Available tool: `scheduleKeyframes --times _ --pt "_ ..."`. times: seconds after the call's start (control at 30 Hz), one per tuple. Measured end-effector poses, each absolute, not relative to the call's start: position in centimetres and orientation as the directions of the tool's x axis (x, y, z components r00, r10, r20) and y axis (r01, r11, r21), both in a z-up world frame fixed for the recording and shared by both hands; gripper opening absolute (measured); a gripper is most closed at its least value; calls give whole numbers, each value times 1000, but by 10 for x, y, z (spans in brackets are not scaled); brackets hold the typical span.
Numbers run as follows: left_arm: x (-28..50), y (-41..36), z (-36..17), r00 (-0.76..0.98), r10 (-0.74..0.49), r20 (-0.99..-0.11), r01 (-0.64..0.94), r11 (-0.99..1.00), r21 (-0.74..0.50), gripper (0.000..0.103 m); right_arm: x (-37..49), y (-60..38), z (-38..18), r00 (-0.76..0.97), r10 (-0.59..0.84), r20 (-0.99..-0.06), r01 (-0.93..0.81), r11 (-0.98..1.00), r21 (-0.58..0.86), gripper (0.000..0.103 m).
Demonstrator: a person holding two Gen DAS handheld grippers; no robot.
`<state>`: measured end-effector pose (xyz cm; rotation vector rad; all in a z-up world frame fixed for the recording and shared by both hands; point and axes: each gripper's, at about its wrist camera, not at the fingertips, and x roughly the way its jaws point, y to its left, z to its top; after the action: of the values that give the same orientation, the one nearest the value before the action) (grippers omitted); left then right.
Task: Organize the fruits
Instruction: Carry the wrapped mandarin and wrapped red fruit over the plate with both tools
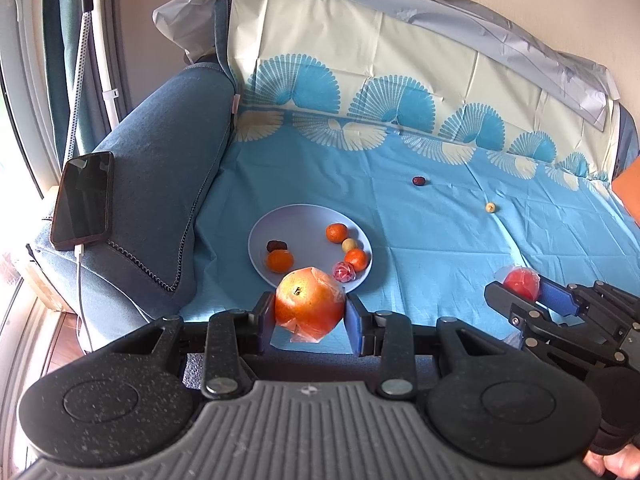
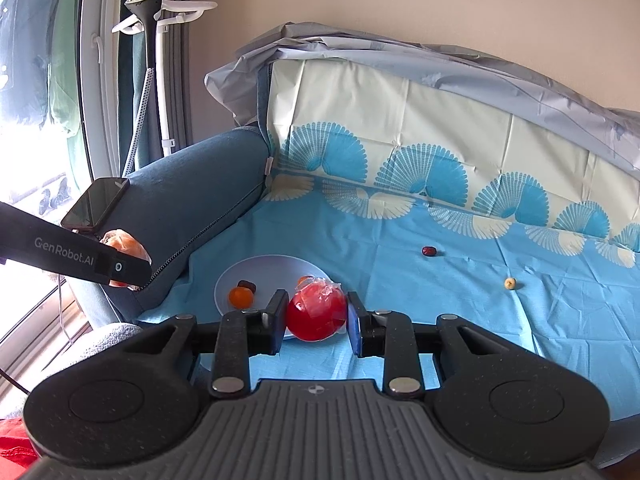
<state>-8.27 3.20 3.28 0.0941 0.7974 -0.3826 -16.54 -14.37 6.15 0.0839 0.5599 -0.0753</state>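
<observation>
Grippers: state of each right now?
Left gripper: shut on the wrapped orange fruit.
Right gripper: shut on the wrapped red fruit.

- A sofa seat carries everything, covered by a light blue cloth (image 1: 420, 232) with a band of blue and cream fan shapes that runs up the backrest.
- A pale blue round plate (image 1: 308, 220) lies on the cloth near the sofa's blue armrest (image 1: 160, 184).
- A dark red date (image 1: 419, 181) lies alone on the cloth, well apart from the plate, toward the backrest.
- A small cream-coloured round fruit (image 1: 490, 207) lies on the cloth near that date, further from the armrest.
- A black phone (image 1: 83, 200) rests on the armrest, a white cable plugged into its near end.
</observation>
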Motion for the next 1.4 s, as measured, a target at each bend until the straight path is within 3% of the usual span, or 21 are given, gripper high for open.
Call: scheduleKeyframes --times 0.8,1.4 --pt "-44 38 23 632 -266 -728 317 946 -71 40 -136 -150 43 814 -46 -579 104 992 68 32" --pt "56 11 -22 568 -268 -778 334 939 -80 40 -20 -154 -5 760 -13 -649 79 994 72 32"
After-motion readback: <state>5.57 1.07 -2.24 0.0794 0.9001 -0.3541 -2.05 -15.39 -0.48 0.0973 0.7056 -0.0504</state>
